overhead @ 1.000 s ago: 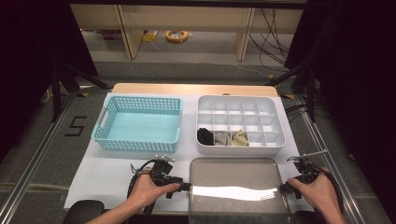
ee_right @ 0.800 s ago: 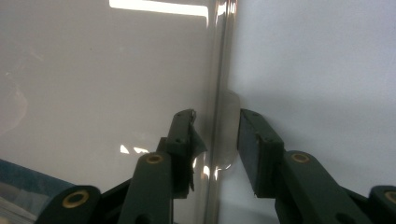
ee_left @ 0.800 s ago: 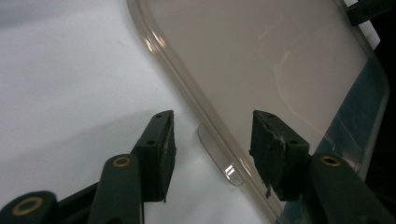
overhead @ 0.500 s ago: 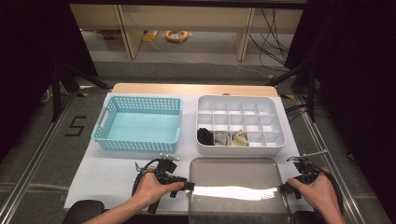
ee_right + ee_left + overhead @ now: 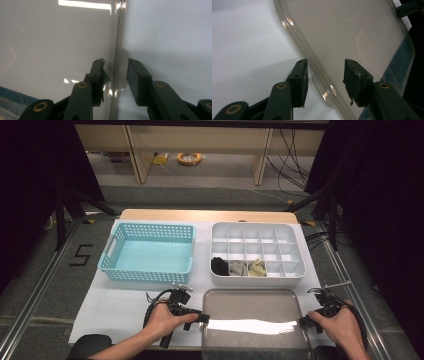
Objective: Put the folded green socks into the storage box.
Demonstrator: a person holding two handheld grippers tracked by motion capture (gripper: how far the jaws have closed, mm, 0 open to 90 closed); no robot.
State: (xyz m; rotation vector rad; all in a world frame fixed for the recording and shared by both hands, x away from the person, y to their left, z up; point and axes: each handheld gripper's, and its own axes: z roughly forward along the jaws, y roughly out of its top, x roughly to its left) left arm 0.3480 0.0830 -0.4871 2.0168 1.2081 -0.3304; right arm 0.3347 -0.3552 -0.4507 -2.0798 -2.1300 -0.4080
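- Teal basket (image 5: 148, 251): stands at the far left of the table (image 5: 125, 310), nothing in it.
- Left gripper (image 5: 201, 316): at the left edge of the clear lid (image 5: 252, 312), which lies flat on the near middle of the table. In the left gripper view its fingers (image 5: 300, 80) straddle the lid's rim and small tab (image 5: 322, 91); they have just been closing in, the rim between them, but gaps remain on both sides. Released, not yet gripping.
- Clear lid: flat on the white table cover, in front of the compartment box (image 5: 257, 251). Judged not lifted yet.
- Compartment box: far right of centre, uncovered. Three cells of its front row hold small bundled items, a black one (image 5: 219, 266), a grey one (image 5: 239, 268) and a yellowish one (image 5: 257, 267); the other cells look empty.
- Right gripper (image 5: 303, 322): at the lid's right edge. In the right gripper view the fingers (image 5: 98, 75) stand either side of the rim and its tab (image 5: 122, 72), apart from it. Released.
- Progress, as judged: both grippers positioned at opposite tabs; approach done. Left to do: clamp both sides, raise the lid level, carry it over the box and seat it.
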